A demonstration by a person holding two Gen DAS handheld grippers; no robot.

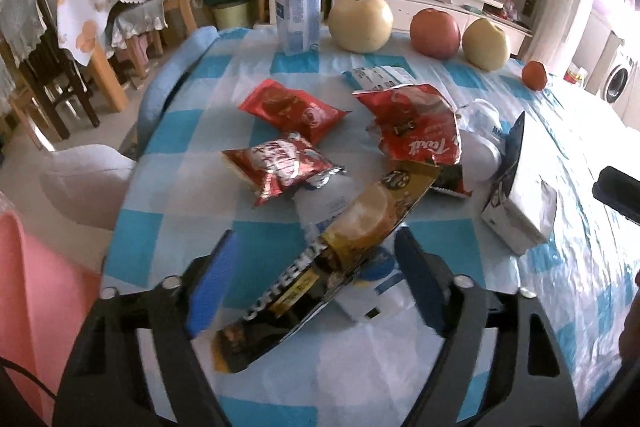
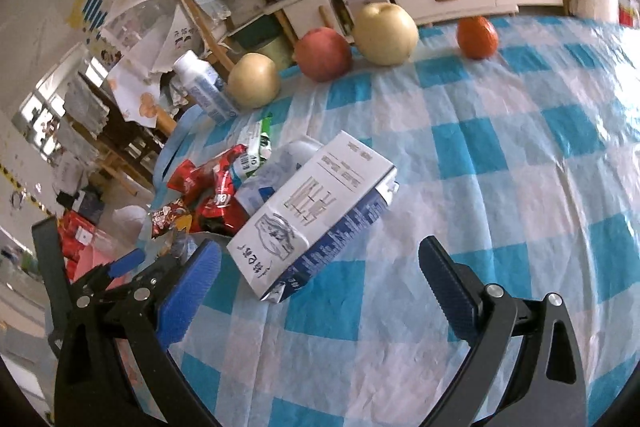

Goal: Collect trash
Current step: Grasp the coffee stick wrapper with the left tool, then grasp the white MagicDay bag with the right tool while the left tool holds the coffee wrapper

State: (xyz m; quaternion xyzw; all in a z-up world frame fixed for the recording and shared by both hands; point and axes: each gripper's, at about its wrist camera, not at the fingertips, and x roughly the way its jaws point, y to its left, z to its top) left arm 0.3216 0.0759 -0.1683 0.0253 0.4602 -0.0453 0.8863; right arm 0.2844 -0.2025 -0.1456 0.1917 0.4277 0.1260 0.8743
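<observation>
In the left wrist view my left gripper (image 1: 316, 275) is open, its blue pads on either side of a black-and-gold coffee mix wrapper (image 1: 332, 259) that lies over a white plastic bottle (image 1: 352, 291). Red snack wrappers (image 1: 292, 109) (image 1: 280, 167) and a torn red packet (image 1: 420, 125) lie beyond it. In the right wrist view my right gripper (image 2: 320, 267) is open just in front of a flattened white-and-blue milk carton (image 2: 316, 211), with the same trash pile (image 2: 212, 187) to its left. The left gripper (image 2: 128, 263) shows there too.
A blue-and-white checked tablecloth (image 2: 520, 147) covers the table. Two pears (image 1: 360, 23) (image 1: 486, 43), an apple (image 1: 434, 33), a small orange fruit (image 1: 534, 75) and an upright white bottle (image 1: 298, 3) stand at the far edge. Chairs and cluttered shelves lie beyond. A pink bag (image 1: 40, 287) hangs at left.
</observation>
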